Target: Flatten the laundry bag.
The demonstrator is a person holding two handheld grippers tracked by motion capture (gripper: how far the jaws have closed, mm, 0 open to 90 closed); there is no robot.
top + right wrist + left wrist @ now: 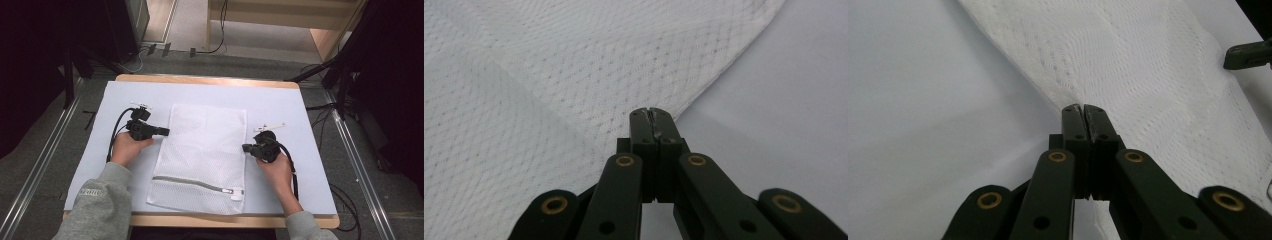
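One mesh bag (202, 155), two grippers pinching its side edges.

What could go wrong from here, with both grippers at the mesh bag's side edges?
1. The left gripper and right gripper are shut at the mesh bag's very edges; whether cloth is pinched is unclear, so a lift could slip.
2. The grips sit mid-length, so the zipper end may sag or fold.
3. The bag's near end is close to the table edge.

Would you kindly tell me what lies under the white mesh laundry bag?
The mesh laundry bag lies flat on the white table cover, which shows around it. Whether anything sits inside or beneath cannot be told.
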